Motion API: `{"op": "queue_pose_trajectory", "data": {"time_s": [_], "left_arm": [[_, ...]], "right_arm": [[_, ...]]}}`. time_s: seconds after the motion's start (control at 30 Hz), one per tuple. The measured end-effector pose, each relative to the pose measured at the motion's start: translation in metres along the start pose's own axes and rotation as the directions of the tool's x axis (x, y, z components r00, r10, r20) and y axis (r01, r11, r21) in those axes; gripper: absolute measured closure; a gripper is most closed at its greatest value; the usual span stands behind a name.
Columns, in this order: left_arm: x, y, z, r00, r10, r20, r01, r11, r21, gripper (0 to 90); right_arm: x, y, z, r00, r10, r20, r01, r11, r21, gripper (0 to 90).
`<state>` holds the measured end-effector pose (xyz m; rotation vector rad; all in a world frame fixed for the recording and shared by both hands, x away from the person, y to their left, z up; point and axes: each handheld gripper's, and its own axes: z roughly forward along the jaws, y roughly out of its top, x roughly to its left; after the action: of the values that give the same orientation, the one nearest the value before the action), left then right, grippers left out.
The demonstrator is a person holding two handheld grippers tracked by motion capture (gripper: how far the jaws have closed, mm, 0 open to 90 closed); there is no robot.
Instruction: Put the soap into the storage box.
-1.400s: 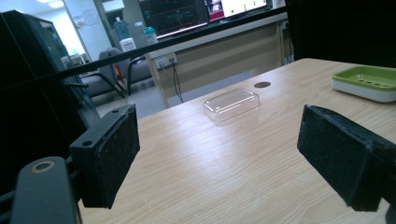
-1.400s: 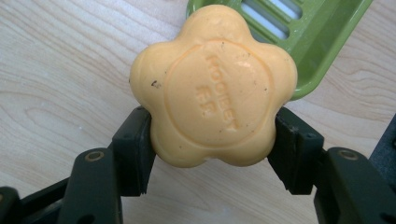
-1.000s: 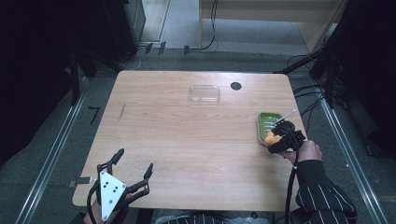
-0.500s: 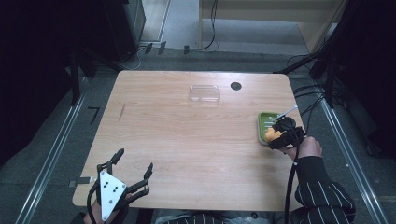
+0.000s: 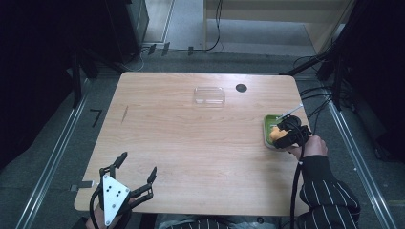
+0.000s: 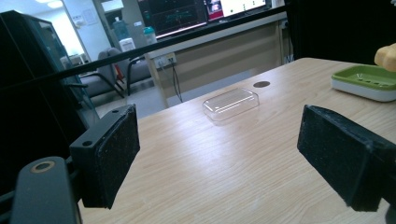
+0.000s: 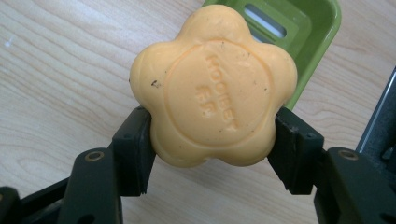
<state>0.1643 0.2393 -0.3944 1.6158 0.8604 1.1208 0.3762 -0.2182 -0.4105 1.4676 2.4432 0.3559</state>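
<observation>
the right gripper (image 7: 212, 154) is clamped on a flower-shaped orange soap bar (image 7: 214, 91) — one black pad presses each side of its lower half, and the embossed face of the bar looks straight into the right gripper view. behind the bar in that view lies the green soap dish (image 7: 317, 44), a slot in its floor visible, and the bar overlaps the dish's near corner; whether it touches the dish cannot be told. in the high view the right gripper (image 5: 282, 138) sits at the table's right edge, with the soap bar (image 5: 275, 134) over the near part of the green soap dish (image 5: 268, 124) and the person's right hand (image 5: 313, 145) in a striped sleeve just behind it.

the left gripper (image 5: 136, 179) rests at the near left corner of the wooden table (image 5: 191, 143), well apart from the dish. its jaws stand wide apart with nothing between them — the left gripper view looks across bare wood between the two pads (image 6: 112, 154).

a clear plastic lid (image 5: 209, 95) lies toward the far edge of the table, with a dark round hole (image 5: 241, 88) in the tabletop just beside it.
</observation>
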Motion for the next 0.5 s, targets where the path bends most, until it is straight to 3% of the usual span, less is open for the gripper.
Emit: {"op": "queue_pose_trajectory", "data": {"time_s": [0.5], "left_arm": [[0.0002,0.0001,0.0005,1.0000,-0.004,-0.001,0.004,1.0000,0.000,13.0]], "right_arm": [[-0.0060,0.0090,0.0014,0.9999,0.011,0.009,-0.011,1.000,-0.023,39.3]]}}
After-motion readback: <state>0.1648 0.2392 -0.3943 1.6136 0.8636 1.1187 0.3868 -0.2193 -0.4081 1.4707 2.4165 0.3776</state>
